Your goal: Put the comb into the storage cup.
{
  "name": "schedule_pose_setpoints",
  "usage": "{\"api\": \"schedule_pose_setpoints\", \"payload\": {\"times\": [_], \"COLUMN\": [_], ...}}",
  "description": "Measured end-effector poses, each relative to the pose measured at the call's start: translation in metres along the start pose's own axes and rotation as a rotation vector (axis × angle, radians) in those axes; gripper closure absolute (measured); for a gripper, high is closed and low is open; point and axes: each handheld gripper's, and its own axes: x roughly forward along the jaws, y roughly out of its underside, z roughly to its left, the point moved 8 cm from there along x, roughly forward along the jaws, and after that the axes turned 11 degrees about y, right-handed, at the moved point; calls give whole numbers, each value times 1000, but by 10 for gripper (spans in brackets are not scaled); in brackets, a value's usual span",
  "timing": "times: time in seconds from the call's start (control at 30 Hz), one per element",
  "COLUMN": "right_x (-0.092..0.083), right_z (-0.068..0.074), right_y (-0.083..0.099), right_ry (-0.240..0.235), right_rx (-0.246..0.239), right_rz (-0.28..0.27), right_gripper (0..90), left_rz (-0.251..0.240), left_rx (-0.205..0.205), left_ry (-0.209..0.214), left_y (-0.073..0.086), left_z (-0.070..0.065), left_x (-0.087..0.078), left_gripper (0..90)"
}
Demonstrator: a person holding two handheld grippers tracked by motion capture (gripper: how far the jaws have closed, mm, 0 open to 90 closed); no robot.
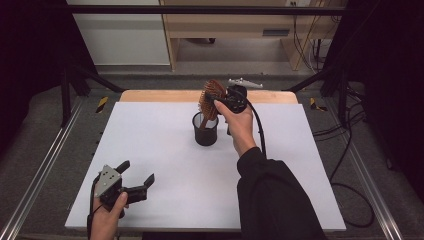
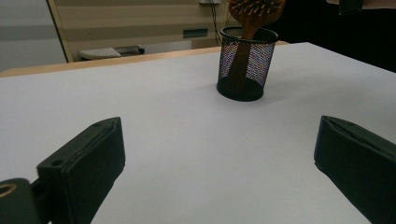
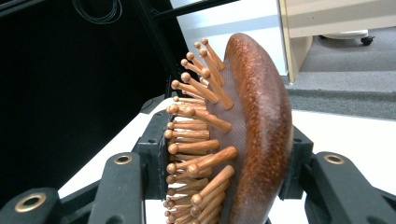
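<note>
A wooden hairbrush (image 1: 211, 96) with peg bristles stands tilted, its handle down inside a black mesh cup (image 1: 205, 132) at the table's far middle. My right gripper (image 1: 216, 101) is shut on the brush head. In the right gripper view one jaw lies against the bristle tips and the other against the brush's (image 3: 257, 121) rounded back. My left gripper (image 1: 137, 172) rests low at the front left of the white table top (image 1: 280, 150), open and holding nothing. In the left gripper view, the cup (image 2: 247, 65) and the brush (image 2: 254, 11) stand well beyond my left gripper (image 2: 219, 154).
A pale wooden cabinet (image 1: 230, 22) stands on the floor behind the table. Cables (image 1: 345, 150) trail over the floor at the right. Metal frame rails (image 1: 45, 165) run along both sides of the table.
</note>
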Motion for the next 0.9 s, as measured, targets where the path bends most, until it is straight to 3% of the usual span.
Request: {"api": "schedule_pose_setpoints", "payload": {"times": [0.53,0.9], "right_x": [4,5], "right_z": [-17,-20], "right_y": [1,1], "right_ry": [-4,-14], "right_rx": [52,72], "right_rz": [11,12], "right_gripper": [474,469], "left_rz": [5,11], "left_rx": [1,5], "left_ry": [4,7], "left_y": [1,1], "left_z": [-1,-2], "left_x": [1,2], "left_gripper": [21,22]}}
